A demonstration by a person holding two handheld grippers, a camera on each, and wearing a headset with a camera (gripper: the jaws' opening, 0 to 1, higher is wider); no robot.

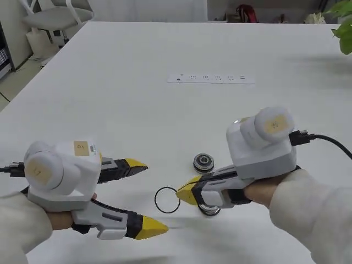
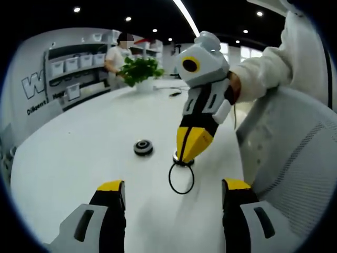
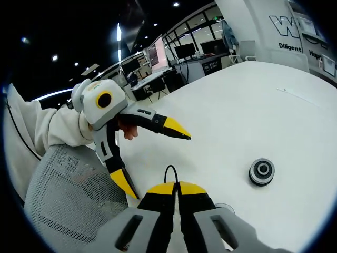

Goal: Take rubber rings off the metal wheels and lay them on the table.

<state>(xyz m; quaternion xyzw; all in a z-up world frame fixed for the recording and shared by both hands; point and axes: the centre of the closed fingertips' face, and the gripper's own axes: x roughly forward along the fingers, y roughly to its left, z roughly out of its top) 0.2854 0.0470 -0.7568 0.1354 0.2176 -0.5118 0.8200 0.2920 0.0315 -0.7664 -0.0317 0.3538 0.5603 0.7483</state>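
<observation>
My right gripper (image 1: 186,194) is shut on a thin black rubber ring (image 1: 166,199), which hangs as a loop from its yellow tips just over the white table (image 1: 110,99). A bare metal wheel (image 1: 209,209) lies right under that gripper. Farther back sits a second wheel (image 1: 203,163) with its black ring still on it. At the lower left my left gripper (image 1: 143,195) stands open, with the ring beyond its tips. The left gripper view has the right gripper (image 2: 192,150), the ring (image 2: 181,179) and the far wheel (image 2: 143,147). In the right gripper view the ring (image 3: 171,171) pokes out past the shut jaws.
A white power strip (image 1: 210,78) lies mid-table farther back. A chair (image 1: 55,16) stands beyond the far left corner and plant leaves (image 1: 344,27) reach in at the top right. A mesh chair (image 3: 63,195) is close behind me. A person (image 2: 117,52) stands by shelves.
</observation>
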